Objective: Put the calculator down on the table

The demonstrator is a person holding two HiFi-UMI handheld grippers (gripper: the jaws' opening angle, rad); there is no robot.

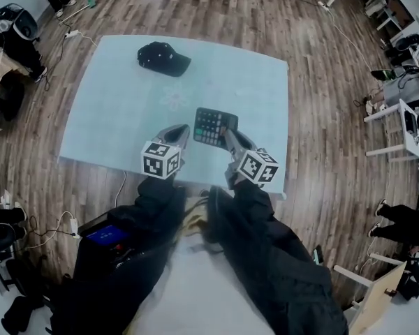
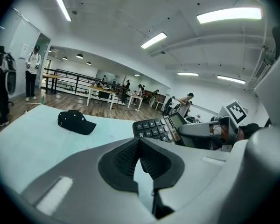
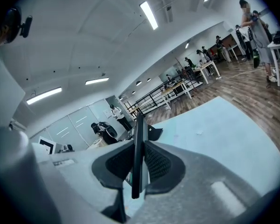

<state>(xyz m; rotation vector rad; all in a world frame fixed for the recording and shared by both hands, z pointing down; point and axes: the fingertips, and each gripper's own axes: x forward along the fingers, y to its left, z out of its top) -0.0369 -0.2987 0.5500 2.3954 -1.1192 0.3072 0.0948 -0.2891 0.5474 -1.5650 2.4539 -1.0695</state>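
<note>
A black calculator (image 1: 214, 125) with a green-edged keypad is over the front part of the pale blue table (image 1: 112, 117). My right gripper (image 1: 228, 135) is shut on its near edge. In the right gripper view the calculator (image 3: 137, 143) shows edge-on, clamped between the two pads. From the left gripper view the calculator (image 2: 159, 127) is tilted, keys up, with the right gripper (image 2: 210, 133) behind it. Just left of the calculator, my left gripper (image 1: 178, 132) holds nothing, and its pads (image 2: 126, 160) meet at the tips.
A black cap (image 1: 164, 58) lies at the back of the table, also seen as the cap (image 2: 76, 122) in the left gripper view. The table's front edge (image 1: 195, 183) is close under both grippers. Wooden floor, desks, chairs and standing people surround the table.
</note>
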